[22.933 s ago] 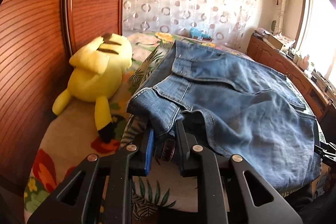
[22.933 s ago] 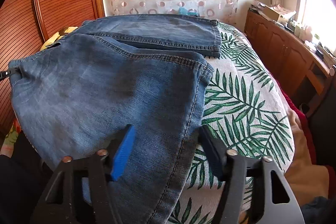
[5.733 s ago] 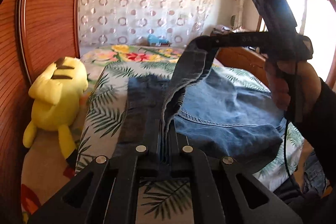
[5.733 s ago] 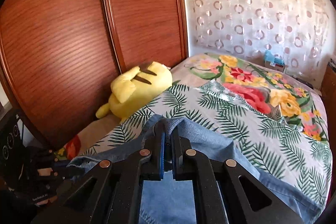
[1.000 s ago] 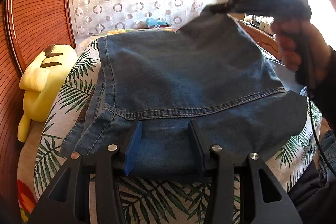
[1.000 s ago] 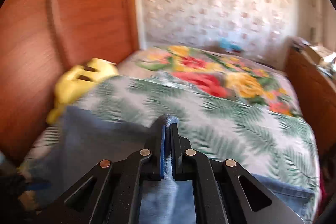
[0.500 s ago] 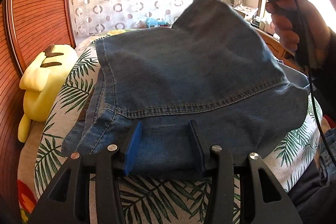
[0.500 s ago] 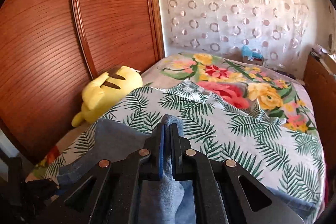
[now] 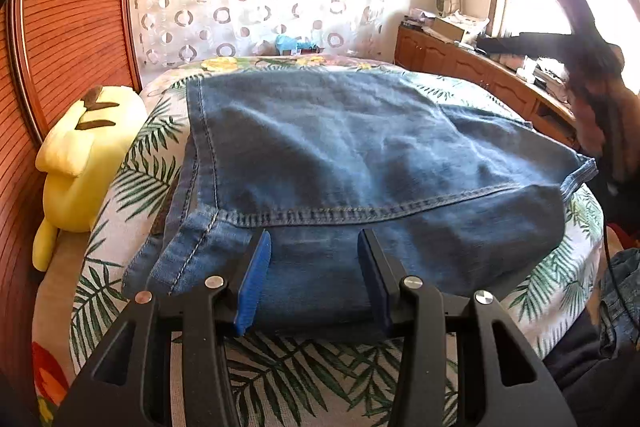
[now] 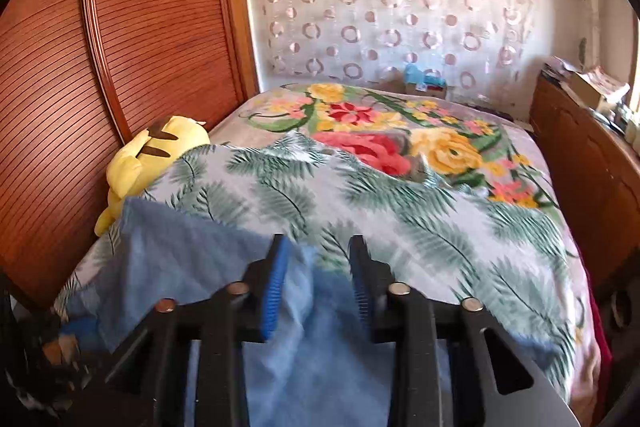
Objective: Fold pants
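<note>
Blue jeans (image 9: 360, 155) lie folded flat on the bed, hem seam facing me in the left wrist view. My left gripper (image 9: 314, 247) is open, its jaws astride the near edge of the jeans without pressing on it. In the right wrist view my right gripper (image 10: 318, 251) has its jaws opening; the pale denim (image 10: 192, 251) lies loose below and between them, touched by neither pad. From the left wrist view that right gripper (image 9: 486, 43) shows blurred at the upper right, held by a hand (image 9: 600, 107), clear of the jeans.
A yellow plush toy (image 9: 80, 155) lies at the bed's left side against ribbed wooden doors (image 9: 72, 27). The palm-leaf sheet (image 9: 320, 367) covers the near bed, a floral blanket (image 10: 380, 139) the far part. A wooden cabinet (image 9: 480, 75) runs along the right. More denim (image 9: 620, 287) hangs at lower right.
The right gripper has let go of the denim flap it held up, and the flap now lies flat on the jeans. That gripper has drawn away to the right. The left gripper has stayed put.
</note>
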`<state>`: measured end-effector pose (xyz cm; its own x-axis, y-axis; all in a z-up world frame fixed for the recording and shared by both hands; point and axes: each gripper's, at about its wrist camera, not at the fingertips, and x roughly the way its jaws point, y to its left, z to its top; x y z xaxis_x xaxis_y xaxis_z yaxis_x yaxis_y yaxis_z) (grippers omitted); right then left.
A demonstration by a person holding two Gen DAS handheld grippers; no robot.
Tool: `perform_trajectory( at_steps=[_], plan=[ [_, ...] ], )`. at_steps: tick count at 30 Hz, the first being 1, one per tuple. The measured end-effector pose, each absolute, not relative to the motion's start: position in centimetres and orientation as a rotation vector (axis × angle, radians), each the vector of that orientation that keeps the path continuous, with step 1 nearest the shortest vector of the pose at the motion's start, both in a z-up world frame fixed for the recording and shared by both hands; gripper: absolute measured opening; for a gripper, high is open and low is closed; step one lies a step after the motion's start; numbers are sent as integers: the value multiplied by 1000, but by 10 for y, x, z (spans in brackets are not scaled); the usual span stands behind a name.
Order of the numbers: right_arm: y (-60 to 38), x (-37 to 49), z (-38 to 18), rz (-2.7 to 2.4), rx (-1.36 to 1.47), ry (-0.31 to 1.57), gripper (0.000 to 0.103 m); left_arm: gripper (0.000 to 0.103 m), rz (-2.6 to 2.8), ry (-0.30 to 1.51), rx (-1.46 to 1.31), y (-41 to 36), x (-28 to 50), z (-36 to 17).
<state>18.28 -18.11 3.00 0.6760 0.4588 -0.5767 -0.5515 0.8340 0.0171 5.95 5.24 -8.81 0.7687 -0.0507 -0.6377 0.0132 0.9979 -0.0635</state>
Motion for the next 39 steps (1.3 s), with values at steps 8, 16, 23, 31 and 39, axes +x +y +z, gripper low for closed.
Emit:
perform_trajectory(
  at_steps=[8,16,23,31,39],
  plan=[
    [-288,115,5,434,-165,620,44,78,-65,645,-21,32,58,-70],
    [-358,78,-20,333,-86,686,56,78,-119,637,15,1,66,-61],
    [-371,65,-23,283,-54,701,60,78,-141,659,33,-16,73,-64],
    [-376,66,-31,200,-29,769,60,78,-157,694,42,-25,74,-75],
    [-373,72,-26,246,18,774,60,78,-152,753,24,-26,79,-96]
  ],
)
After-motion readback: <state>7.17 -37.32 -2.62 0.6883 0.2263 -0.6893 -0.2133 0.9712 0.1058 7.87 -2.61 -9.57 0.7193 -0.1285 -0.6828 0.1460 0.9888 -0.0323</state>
